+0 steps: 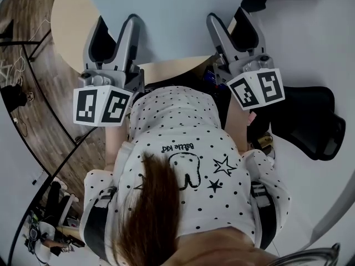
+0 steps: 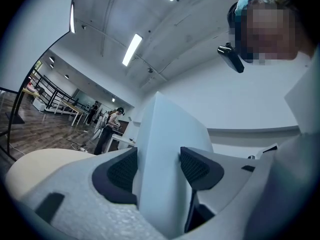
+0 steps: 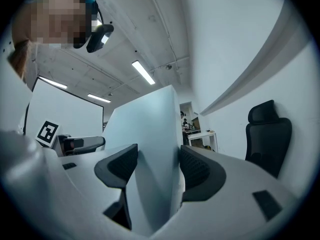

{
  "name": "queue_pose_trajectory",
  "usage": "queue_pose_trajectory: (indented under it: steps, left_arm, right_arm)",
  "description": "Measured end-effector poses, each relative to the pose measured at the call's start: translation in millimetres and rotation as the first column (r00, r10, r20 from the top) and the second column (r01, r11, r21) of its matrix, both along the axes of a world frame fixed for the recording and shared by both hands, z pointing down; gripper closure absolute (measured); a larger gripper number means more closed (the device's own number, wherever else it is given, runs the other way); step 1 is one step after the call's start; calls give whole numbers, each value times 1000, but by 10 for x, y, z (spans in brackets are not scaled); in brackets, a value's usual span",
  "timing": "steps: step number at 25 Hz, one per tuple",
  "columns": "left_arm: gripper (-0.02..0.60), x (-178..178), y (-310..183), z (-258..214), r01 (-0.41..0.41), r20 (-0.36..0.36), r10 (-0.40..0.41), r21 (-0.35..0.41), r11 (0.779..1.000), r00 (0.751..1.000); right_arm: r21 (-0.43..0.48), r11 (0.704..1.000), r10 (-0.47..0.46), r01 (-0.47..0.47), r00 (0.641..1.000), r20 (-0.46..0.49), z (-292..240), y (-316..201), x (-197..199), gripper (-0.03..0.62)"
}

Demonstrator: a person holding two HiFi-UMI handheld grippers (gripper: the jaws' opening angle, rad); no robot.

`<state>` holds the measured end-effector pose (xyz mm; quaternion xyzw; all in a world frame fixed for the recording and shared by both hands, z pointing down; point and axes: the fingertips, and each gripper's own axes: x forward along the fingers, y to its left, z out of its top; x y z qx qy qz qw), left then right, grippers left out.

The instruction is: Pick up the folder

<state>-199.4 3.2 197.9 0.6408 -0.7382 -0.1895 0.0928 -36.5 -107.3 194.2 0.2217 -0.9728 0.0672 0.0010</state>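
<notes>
We find the folder (image 1: 166, 15) over the table (image 1: 66, 21), its near edge between the jaws of both grippers: left gripper (image 1: 117, 29) at its left, right gripper (image 1: 230, 24) at its right. A chair (image 1: 310, 121) stands right of them.

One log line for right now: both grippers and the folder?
left gripper: shut on folder | right gripper: shut on folder | folder: pale blue, held up by both | phase: lifted
</notes>
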Motion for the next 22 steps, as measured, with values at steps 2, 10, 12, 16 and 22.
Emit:
queue_pose_trajectory:
  steps: [2,10,12,16,22]
  left_arm:
    - [316,-7,-7,-33,-6,2,6,12,1000,1000]
    - [316,20,-41,-68,-36,4,36,20,999,999]
    - [316,21,-39,-69,-39,-1,39,24,999,999]
    - [316,19,-12,-105,-44,-6,44,35,998,999]
    - [316,21,-17,-110,-42,4,42,37,998,999]
  right_arm:
    - [5,1000,7,-7,1000,6,-20,1,3,336]
    - [2,999,33,-33,999,6,-23,5,60,336]
    - [6,999,34,-34,999,3,-34,9,65,336]
    - [15,999,32,-32,999,2,-83,30,64,336]
    - [16,999,33,-33,999,1,-75,32,70,338]
